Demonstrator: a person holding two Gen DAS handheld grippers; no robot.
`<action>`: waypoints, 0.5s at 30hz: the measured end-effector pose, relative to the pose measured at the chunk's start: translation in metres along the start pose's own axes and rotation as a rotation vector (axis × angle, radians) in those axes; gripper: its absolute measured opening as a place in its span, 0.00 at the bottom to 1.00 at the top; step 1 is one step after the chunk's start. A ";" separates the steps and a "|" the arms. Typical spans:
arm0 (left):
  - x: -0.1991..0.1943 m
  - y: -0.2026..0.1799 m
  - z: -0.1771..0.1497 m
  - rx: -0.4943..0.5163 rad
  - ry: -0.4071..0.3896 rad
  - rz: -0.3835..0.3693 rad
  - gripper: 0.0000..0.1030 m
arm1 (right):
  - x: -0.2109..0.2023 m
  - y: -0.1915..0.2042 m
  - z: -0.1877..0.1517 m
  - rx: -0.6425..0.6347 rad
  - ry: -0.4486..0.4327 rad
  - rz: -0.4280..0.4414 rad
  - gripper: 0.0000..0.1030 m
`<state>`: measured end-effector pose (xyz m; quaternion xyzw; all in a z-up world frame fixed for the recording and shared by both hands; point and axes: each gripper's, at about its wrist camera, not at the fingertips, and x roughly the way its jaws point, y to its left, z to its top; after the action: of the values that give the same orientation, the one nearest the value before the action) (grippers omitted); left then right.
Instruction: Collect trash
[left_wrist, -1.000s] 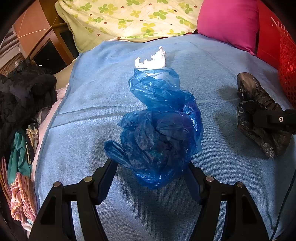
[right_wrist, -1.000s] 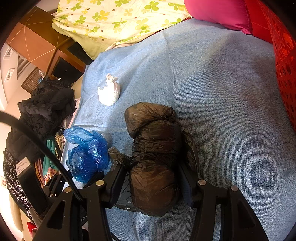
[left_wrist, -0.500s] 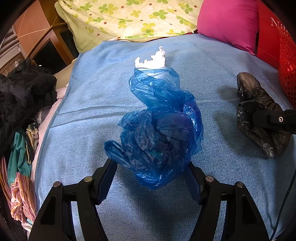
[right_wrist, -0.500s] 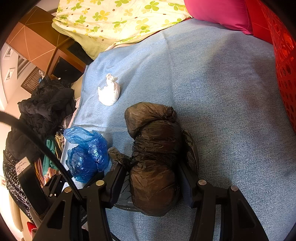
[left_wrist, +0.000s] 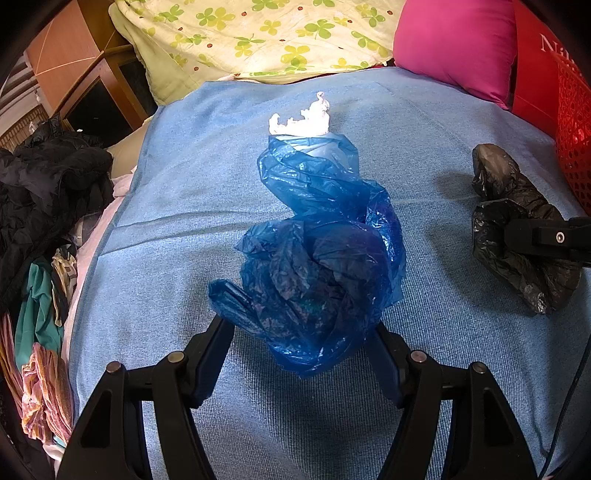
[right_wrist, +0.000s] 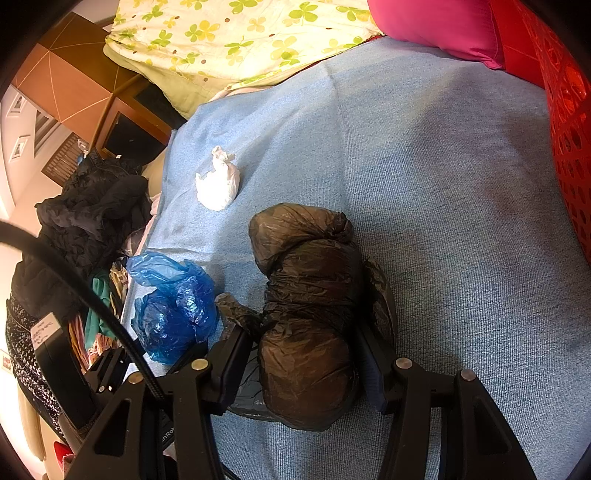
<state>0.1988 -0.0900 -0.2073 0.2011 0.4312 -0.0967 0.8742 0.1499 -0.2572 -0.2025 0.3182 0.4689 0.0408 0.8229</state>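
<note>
A crumpled blue plastic bag (left_wrist: 317, 258) lies on the blue blanket (left_wrist: 177, 229), and my left gripper (left_wrist: 299, 332) is shut on its lower part, a finger pressed into each side. A stuffed black plastic bag (right_wrist: 306, 314) lies to its right, with my right gripper (right_wrist: 303, 354) shut on its near end. In the left wrist view the black bag (left_wrist: 517, 221) shows at the right edge with a right finger (left_wrist: 535, 236) against it. A small white knotted bag (right_wrist: 218, 184) sits loose farther back, partly hidden behind the blue bag in the left wrist view (left_wrist: 303, 120).
A red mesh basket (right_wrist: 569, 129) stands along the right edge. A pink pillow (left_wrist: 454, 44) and a flowered quilt (left_wrist: 258, 37) lie at the back. A heap of dark clothes (left_wrist: 44, 192) fills the left side beyond the blanket's edge.
</note>
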 end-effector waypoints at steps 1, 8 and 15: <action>0.000 0.000 0.000 0.000 0.000 -0.001 0.69 | 0.000 0.000 0.000 -0.001 0.000 0.000 0.56; 0.000 0.001 0.000 -0.001 0.003 -0.011 0.69 | 0.000 0.000 0.000 0.000 0.000 0.000 0.56; 0.000 0.001 -0.001 -0.004 0.005 -0.015 0.69 | 0.000 0.000 0.000 -0.001 0.000 0.000 0.56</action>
<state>0.1985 -0.0890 -0.2073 0.1965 0.4349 -0.1021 0.8728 0.1499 -0.2574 -0.2022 0.3180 0.4687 0.0411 0.8231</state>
